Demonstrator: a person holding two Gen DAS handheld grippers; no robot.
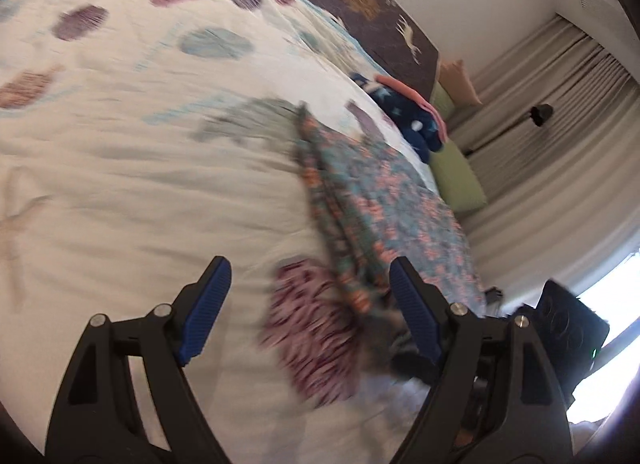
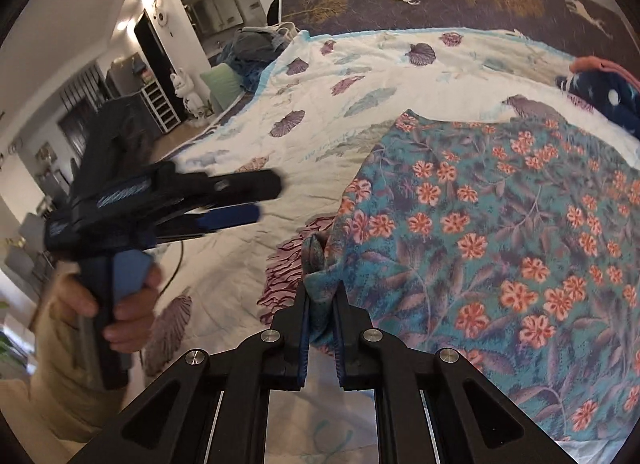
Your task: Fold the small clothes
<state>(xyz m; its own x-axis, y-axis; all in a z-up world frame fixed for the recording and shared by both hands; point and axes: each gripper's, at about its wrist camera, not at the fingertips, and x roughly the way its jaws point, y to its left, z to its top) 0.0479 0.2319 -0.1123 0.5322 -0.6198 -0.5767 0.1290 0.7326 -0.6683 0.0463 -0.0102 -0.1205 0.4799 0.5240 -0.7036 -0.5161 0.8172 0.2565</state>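
Right tongs [image 2: 322,296] pinching floral garment [image 2: 500,223].

Teal cotton garment w/ orange-pink flower print [image 2: 500,223] lies spread mostly flat on white quilted bedspread w/ purple & blue leaf shapes [image 2: 328,103], filling the 3 o'clock half of the right-wrist view. Its near corner at 6 o'clock is bunched into a narrow upright fold & lifted off the bed. Left edge doubled over in a thick ridge [image 1: 320,183], running 12 to 6 o'clock. Surface lightly wrinkled.
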